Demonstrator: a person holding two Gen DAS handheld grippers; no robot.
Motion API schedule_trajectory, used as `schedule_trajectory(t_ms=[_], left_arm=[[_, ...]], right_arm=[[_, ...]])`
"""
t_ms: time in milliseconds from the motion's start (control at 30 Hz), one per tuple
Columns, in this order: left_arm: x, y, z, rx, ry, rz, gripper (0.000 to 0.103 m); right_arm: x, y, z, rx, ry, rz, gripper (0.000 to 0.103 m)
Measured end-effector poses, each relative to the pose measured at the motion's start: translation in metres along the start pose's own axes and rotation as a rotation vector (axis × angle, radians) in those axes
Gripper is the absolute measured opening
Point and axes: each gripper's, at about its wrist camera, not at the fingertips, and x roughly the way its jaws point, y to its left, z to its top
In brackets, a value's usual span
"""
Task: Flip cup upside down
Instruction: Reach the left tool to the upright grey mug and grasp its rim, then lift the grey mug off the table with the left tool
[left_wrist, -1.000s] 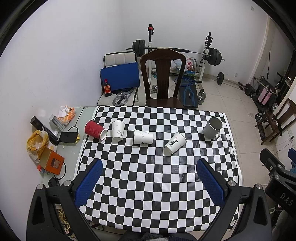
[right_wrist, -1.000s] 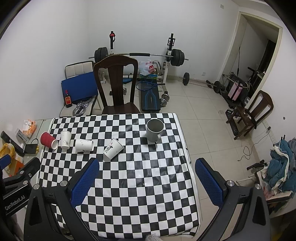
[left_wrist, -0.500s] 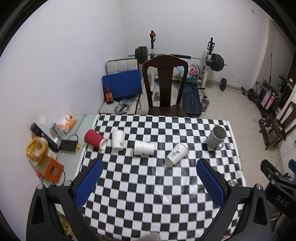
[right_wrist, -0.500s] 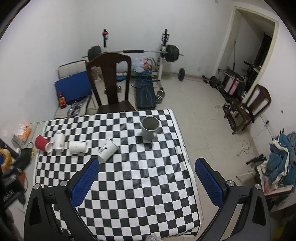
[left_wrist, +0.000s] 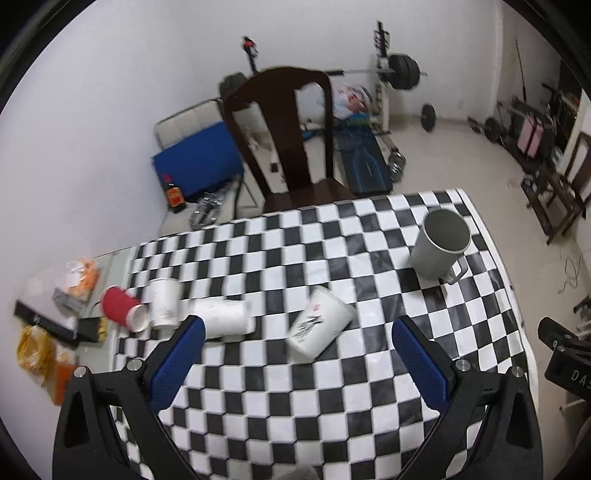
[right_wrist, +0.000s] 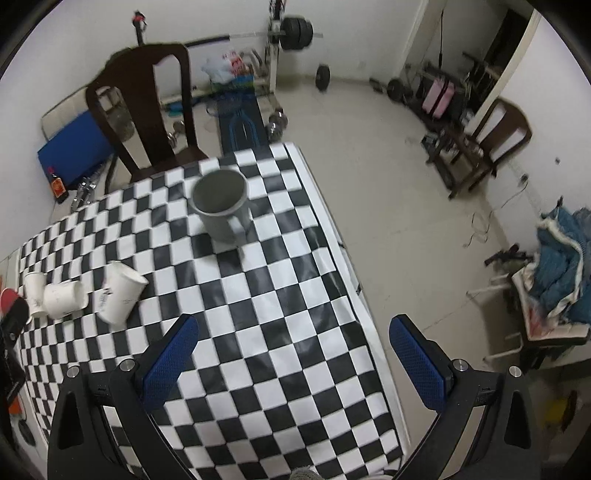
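Observation:
Several cups sit on the checkered table (left_wrist: 295, 387). A grey mug (left_wrist: 439, 247) stands upright with its mouth up at the right; it also shows in the right wrist view (right_wrist: 223, 208). A white printed paper cup (left_wrist: 319, 326) lies on its side, also seen in the right wrist view (right_wrist: 118, 293). Another white cup (left_wrist: 223, 319) lies on its side, a third white cup (left_wrist: 164, 302) stands upside down, and a red cup (left_wrist: 123, 310) lies on its side. My left gripper (left_wrist: 295, 350) is open and empty above the printed cup. My right gripper (right_wrist: 293, 354) is open and empty, nearer than the mug.
A dark wooden chair (left_wrist: 291, 125) stands at the table's far edge. Clutter and an orange bag (left_wrist: 37, 354) lie on the side surface at the left. Gym weights (left_wrist: 402, 72) and a bench stand on the floor behind. The table's right edge (right_wrist: 343, 258) drops to the floor.
Both grippers have moved forward and down towards the table, so the cups look larger. Both stay open. The cups have not moved.

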Motion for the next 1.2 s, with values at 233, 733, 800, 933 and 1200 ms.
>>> schedule_trajectory(t_ms=[233,733,800,933,1200], left_arm=[[0.078,-0.061,0.01,0.083,0.017,-0.096,0.103],[0.161,-0.143,0.009,0.288,-0.219,-0.25,0.085],[0.164,-0.147,0.011,0.301,-0.236,-0.277,0.085],[0.165,-0.157,0.013,0.354,-0.274,-0.309,0.085],[0.179,-0.174,0.026,0.408,-0.304,-0.372,0.085]], right_arm=[[0.099,-0.019,0.016,0.026,0.099,0.025,0.097],[0.227,-0.047,0.031,0.055,0.145,0.057,0.096],[0.231,-0.047,0.032,0.049,0.147,0.053,0.096],[0.236,-0.049,0.031,0.038,0.145,0.058,0.096],[0.248,-0.057,0.029,0.048,0.149,0.073,0.096]])
